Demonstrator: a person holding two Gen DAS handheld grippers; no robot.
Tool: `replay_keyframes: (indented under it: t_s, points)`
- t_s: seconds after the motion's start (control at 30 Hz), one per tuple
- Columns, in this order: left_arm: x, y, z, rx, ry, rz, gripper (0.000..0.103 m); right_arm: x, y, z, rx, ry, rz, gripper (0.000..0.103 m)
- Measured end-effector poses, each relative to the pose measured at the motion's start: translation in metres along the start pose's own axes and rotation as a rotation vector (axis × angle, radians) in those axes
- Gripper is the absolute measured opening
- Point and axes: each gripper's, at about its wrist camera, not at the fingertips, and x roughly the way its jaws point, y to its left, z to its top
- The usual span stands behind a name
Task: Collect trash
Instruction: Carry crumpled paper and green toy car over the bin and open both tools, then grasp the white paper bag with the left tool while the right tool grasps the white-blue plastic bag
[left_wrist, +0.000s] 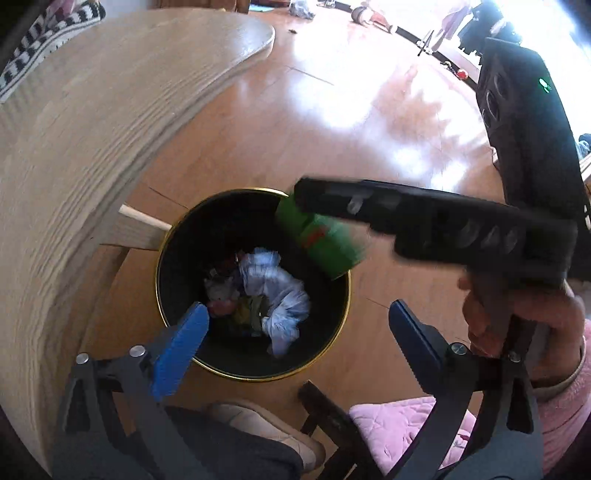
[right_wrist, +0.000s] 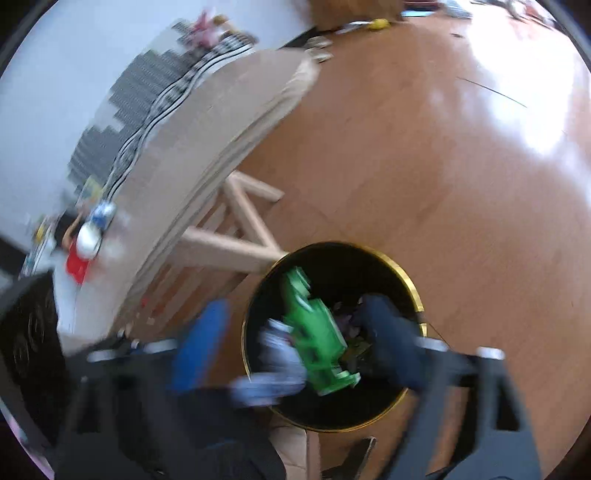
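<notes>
A black trash bin with a gold rim (left_wrist: 162, 236) (right_wrist: 406, 273) stands on the wooden floor beside the table. It holds crumpled white paper (left_wrist: 277, 295) and other scraps. A green bottle (left_wrist: 317, 236) (right_wrist: 317, 332) hangs tilted over the bin's mouth, between the spread fingers of my right gripper (right_wrist: 295, 343), touching neither pad as far as the blur shows. In the left wrist view the right gripper's black body (left_wrist: 424, 225) is above the bin. My left gripper (left_wrist: 295, 325) is open and empty over the bin's near rim.
A light wooden table (left_wrist: 92, 129) (right_wrist: 207, 129) stands left of the bin, its leg (right_wrist: 236, 251) touching the rim. A red and white item (right_wrist: 83, 251) lies on the table. A chair with a pink cushion (left_wrist: 399, 428) is below.
</notes>
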Motion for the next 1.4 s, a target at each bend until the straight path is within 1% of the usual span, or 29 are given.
replay_keyframes:
  t_s: [0.07,0.13,0.17,0.2,0.23,0.27,0.33,0.37,0.4,0.47,0.5,0.53,0.57,0.6,0.63,0.67,0.7,0.73,0.77,0.83,0.87,0.9,0.97,1.0,1.07,1.2,1.3,1.4]
  points:
    - [-0.001,-0.004,0.0,0.028,-0.006,0.011,0.095,-0.007,-0.004,0.004,0.016,-0.033,-0.045,0.088]
    - [-0.012,-0.005,0.001,0.05,-0.057,0.068,0.095,-0.013,-0.008,0.006,0.025,-0.07,-0.163,0.092]
    - [-0.023,-0.005,0.003,0.069,-0.11,0.118,0.095,-0.016,-0.009,0.007,0.023,-0.097,-0.227,0.093]
    - [-0.031,-0.007,0.009,0.084,-0.14,0.154,0.095,-0.019,-0.008,0.008,0.019,-0.13,-0.288,0.094]
    - [-0.046,-0.006,0.015,0.088,-0.185,0.191,0.095,-0.025,-0.007,0.007,0.011,-0.198,-0.406,0.096]
    - [-0.065,0.0,0.021,0.063,-0.246,0.198,0.095,-0.028,-0.008,0.007,0.006,-0.231,-0.458,0.096]
    - [-0.097,0.017,0.024,-0.005,-0.324,0.162,0.097,-0.033,0.001,0.008,-0.024,-0.298,-0.539,0.096]
    - [-0.118,0.033,0.024,-0.051,-0.361,0.167,0.097,-0.033,0.008,0.011,-0.057,-0.316,-0.559,0.096]
    - [-0.134,0.047,0.023,-0.078,-0.382,0.196,0.097,-0.033,0.018,0.014,-0.101,-0.328,-0.566,0.096]
    - [-0.159,0.076,0.015,-0.123,-0.421,0.285,0.097,-0.029,0.037,0.019,-0.183,-0.334,-0.549,0.096]
    - [-0.178,0.102,0.007,-0.17,-0.444,0.357,0.097,-0.026,0.047,0.023,-0.218,-0.337,-0.536,0.096]
    - [-0.19,0.124,0.0,-0.21,-0.455,0.395,0.097,-0.023,0.064,0.028,-0.259,-0.341,-0.511,0.096]
    - [-0.205,0.159,-0.012,-0.275,-0.462,0.439,0.097,-0.021,0.073,0.03,-0.281,-0.342,-0.485,0.096]
    - [-0.214,0.184,-0.021,-0.328,-0.459,0.47,0.097,-0.018,0.083,0.033,-0.298,-0.34,-0.457,0.096]
    - [-0.222,0.21,-0.03,-0.388,-0.452,0.497,0.097,-0.012,0.099,0.038,-0.326,-0.328,-0.395,0.096]
    - [-0.234,0.247,-0.046,-0.48,-0.444,0.513,0.097,-0.01,0.108,0.038,-0.342,-0.315,-0.353,0.096]
    - [-0.241,0.267,-0.057,-0.537,-0.447,0.505,0.097,-0.002,0.124,0.044,-0.372,-0.288,-0.283,0.096]
    - [-0.251,0.293,-0.07,-0.615,-0.451,0.494,0.097,0.006,0.139,0.048,-0.399,-0.27,-0.248,0.096]
    - [-0.258,0.322,-0.085,-0.708,-0.453,0.488,0.097,0.013,0.152,0.053,-0.422,-0.261,-0.234,0.096]
    - [-0.265,0.356,-0.1,-0.795,-0.457,0.487,0.097,0.03,0.187,0.065,-0.491,-0.253,-0.215,0.096]
    - [-0.268,0.368,-0.106,-0.816,-0.456,0.488,0.097,0.039,0.204,0.072,-0.525,-0.249,-0.199,0.096]
    - [-0.267,0.379,-0.107,-0.819,-0.451,0.489,0.097,0.047,0.221,0.078,-0.554,-0.242,-0.181,0.096]
    - [-0.262,0.394,-0.099,-0.786,-0.44,0.501,0.097,0.073,0.261,0.094,-0.614,-0.215,-0.124,0.096]
    - [-0.258,0.399,-0.093,-0.753,-0.435,0.521,0.097,0.081,0.277,0.097,-0.634,-0.205,-0.106,0.096]
    - [-0.25,0.408,-0.085,-0.73,-0.423,0.532,0.096,0.105,0.321,0.105,-0.695,-0.175,-0.049,0.096]
    - [-0.236,0.433,-0.07,-0.716,-0.427,0.519,0.096,0.152,0.39,0.115,-0.79,-0.123,0.027,0.096]
    - [-0.234,0.444,-0.063,-0.681,-0.433,0.547,0.096,0.188,0.426,0.119,-0.833,-0.083,0.06,0.096]
    - [-0.231,0.451,-0.059,-0.653,-0.429,0.569,0.096,0.217,0.45,0.119,-0.85,-0.042,0.102,0.096]
